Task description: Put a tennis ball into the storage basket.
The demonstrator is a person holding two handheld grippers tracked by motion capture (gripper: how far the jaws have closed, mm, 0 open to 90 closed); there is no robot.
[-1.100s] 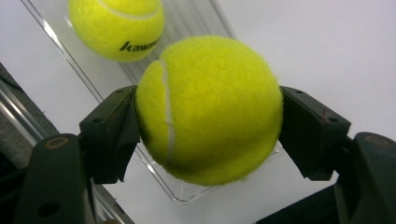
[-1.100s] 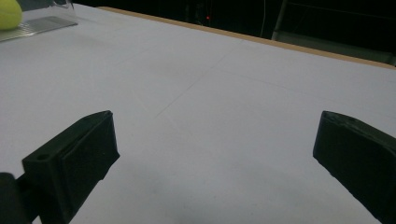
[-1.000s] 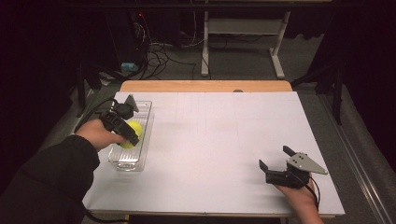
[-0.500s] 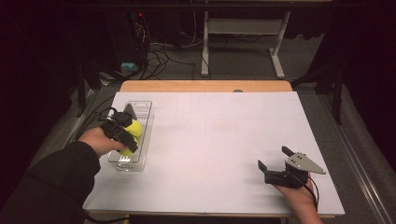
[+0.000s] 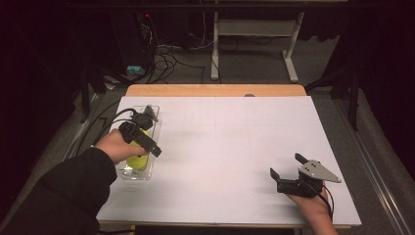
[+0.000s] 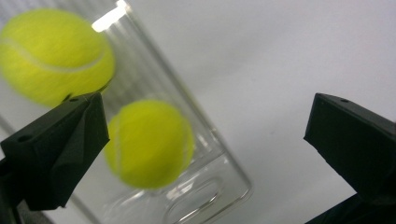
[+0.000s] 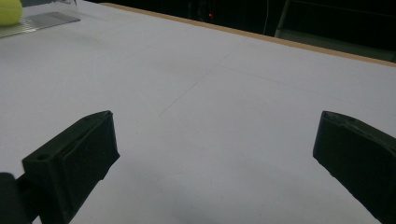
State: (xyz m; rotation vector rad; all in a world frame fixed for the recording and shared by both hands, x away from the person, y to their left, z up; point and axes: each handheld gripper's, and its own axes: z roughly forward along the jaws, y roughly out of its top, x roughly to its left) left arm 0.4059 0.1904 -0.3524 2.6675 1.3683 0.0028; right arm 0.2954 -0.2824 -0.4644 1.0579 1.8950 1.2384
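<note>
The left hand-held gripper (image 5: pixel 152 149), jaws spread and empty, hovers over the clear tray (image 5: pixel 154 117) at the desk's (image 5: pixel 235 147) nine o'clock edge, reaching for one of two tennis balls (image 6: pixel 149 142) inside. Next, it likely must lower around a ball and clench. The right hand-held gripper (image 5: pixel 286 169) rests released at five o'clock.

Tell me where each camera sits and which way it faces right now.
High view: above the person's side, looking forward and down on the table; forearms, left gripper, right gripper.
Left gripper view: between open jaws, onto two tennis balls in a clear tray.
Right gripper view: low across the table, open jaws.
Shared: tray, balls.
</note>
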